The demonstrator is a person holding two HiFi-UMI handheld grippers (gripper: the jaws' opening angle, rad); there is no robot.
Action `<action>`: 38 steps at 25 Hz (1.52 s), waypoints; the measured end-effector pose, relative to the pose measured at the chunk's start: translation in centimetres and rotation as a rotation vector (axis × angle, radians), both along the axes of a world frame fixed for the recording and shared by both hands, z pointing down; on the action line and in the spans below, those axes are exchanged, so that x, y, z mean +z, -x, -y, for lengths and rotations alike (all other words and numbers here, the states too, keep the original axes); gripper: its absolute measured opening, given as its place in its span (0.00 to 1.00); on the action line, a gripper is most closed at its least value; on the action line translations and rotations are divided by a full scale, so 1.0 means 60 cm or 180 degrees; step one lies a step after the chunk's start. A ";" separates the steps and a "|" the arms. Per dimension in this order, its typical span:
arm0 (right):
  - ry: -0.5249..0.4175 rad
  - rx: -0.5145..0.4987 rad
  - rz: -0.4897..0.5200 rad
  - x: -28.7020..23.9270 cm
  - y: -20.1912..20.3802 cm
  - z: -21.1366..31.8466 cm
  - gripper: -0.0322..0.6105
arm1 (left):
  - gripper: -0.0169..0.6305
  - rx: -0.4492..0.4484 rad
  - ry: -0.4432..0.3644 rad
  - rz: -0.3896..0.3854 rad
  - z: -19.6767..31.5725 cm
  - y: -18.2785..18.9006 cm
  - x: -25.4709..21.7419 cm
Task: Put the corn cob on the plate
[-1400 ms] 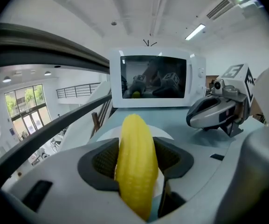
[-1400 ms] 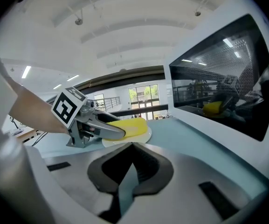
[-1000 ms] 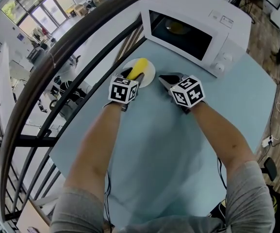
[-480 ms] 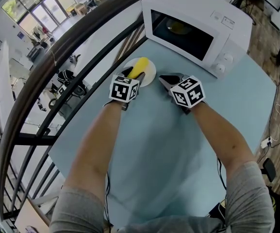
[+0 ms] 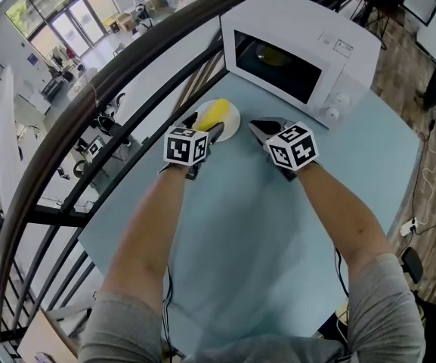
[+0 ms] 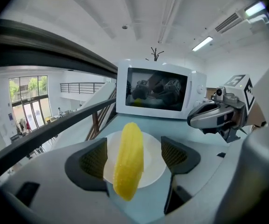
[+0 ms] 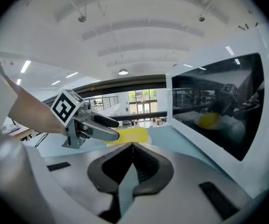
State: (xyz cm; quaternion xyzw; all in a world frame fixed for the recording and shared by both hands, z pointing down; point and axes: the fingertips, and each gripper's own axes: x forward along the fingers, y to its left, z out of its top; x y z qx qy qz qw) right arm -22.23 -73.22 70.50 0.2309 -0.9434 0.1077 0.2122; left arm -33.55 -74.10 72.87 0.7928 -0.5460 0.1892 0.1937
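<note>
A yellow corn cob (image 5: 214,114) lies on a small white plate (image 5: 233,123) near the table's far left edge, in front of the microwave. My left gripper (image 5: 204,124) straddles it and its jaws are opening. In the left gripper view the corn cob (image 6: 127,164) stands between the pads over the plate (image 6: 152,164), with a clear gap to the right pad. The right gripper (image 5: 256,125) hovers just right of the plate, shut and empty. In its own view the right gripper (image 7: 132,146) has its pads pressed together, with the corn cob (image 7: 132,135) ahead.
A white microwave (image 5: 301,51) stands at the back of the pale blue table (image 5: 240,225), with something yellow (image 5: 274,54) behind its dark door. A dark curved railing (image 5: 127,74) runs along the table's left edge, with a drop beyond it.
The left jaws have spread apart off the corn cob, which stays on the plate. The right gripper has lifted slightly.
</note>
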 end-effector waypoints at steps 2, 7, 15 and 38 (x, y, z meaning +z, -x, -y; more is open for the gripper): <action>-0.0027 0.0033 -0.0005 -0.020 -0.007 -0.005 0.08 | 0.58 -0.0048 -0.0026 -0.0038 -0.012 0.007 -0.020; -0.0040 0.0116 0.0022 -0.071 -0.022 -0.025 0.08 | 0.58 -0.0134 -0.0083 -0.0063 -0.045 0.023 -0.078; -0.0059 0.0300 0.0073 -0.164 -0.043 -0.083 0.08 | 0.57 -0.0205 -0.0214 -0.0160 -0.130 0.037 -0.179; -0.0164 0.0662 0.0172 -0.388 -0.156 -0.359 0.08 | 0.09 -0.0084 -0.0746 -0.0452 -0.454 -0.019 -0.432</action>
